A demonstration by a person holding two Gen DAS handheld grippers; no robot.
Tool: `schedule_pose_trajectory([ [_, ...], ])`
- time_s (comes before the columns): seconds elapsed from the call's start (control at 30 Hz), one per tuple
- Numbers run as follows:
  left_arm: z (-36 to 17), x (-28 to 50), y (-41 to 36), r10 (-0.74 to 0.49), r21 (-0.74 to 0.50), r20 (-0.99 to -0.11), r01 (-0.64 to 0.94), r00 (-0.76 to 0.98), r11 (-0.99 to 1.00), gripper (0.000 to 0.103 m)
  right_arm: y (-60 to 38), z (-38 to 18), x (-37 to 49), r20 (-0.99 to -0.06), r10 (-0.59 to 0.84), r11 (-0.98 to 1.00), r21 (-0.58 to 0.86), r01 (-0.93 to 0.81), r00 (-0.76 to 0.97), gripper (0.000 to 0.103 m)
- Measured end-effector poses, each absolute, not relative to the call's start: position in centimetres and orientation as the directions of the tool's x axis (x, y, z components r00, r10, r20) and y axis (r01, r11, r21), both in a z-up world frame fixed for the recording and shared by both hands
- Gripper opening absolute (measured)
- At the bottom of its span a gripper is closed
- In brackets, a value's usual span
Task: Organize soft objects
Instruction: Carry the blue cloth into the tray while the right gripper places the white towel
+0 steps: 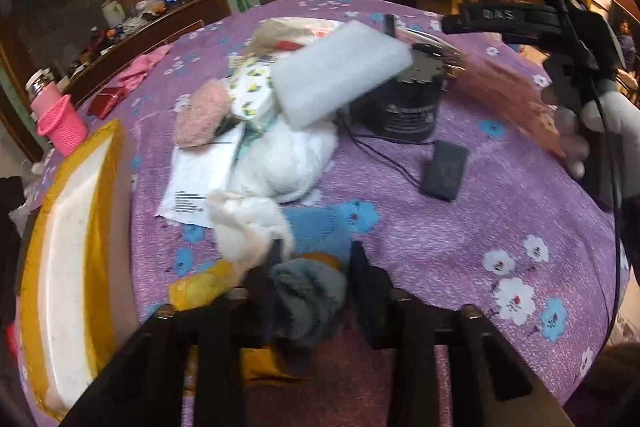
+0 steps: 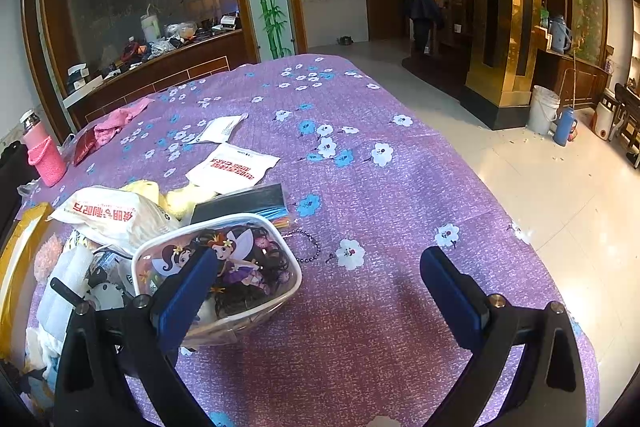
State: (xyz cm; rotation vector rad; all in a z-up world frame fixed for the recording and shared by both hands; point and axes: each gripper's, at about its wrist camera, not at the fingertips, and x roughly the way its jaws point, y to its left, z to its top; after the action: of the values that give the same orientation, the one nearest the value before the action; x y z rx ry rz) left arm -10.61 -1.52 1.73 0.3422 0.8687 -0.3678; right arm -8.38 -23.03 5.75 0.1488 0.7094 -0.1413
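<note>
Left gripper: jaws pinching a grey fuzzy cloth low over the purple floral bench. Right gripper: jaws spread wide, nothing between them, beside a clear fairy-print pouch.

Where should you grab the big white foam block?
Grip the white foam block across its thin faces at the raised right end, coming from the right. It lies tilted, propped on the black tub, so that end is probably free underneath.
</note>
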Motion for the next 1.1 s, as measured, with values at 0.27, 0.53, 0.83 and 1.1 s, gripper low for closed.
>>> schedule_pose_trajectory([
  [0.27, 8.9, -13.0, 6.8, -0.468, -0.236, -0.632, 0.422, 0.618, 0.876, 0.027, -23.7, 6.4, -8.9, -0.634, -0.085, 0.975, 0.106, 0.196, 0.768, 0.101],
  [0.53, 12.5, -13.6, 14.5, -0.550, -0.425, -0.499, 0.364, 0.670, 0.829, 0.027, -21.7, 10.9, -11.3, -0.561, -0.001, 0.986, 0.137, 0.095, 0.828, 0.101],
  [0.83, 11.2, -13.1, 16.3, -0.618, -0.530, -0.454, 0.363, 0.642, 0.767, 0.027, -5.2, 12.1, -14.9, -0.638, 0.495, 0.820, 0.119, -0.560, 0.590, 0.101],
  [1.1, 11.2, -13.0, 17.5, -0.635, -0.582, -0.429, 0.341, 0.642, 0.738, 0.027, 5.1, 8.7, -14.0, -0.723, 0.562, 0.669, 0.110, -0.735, 0.403, 0.036],
])
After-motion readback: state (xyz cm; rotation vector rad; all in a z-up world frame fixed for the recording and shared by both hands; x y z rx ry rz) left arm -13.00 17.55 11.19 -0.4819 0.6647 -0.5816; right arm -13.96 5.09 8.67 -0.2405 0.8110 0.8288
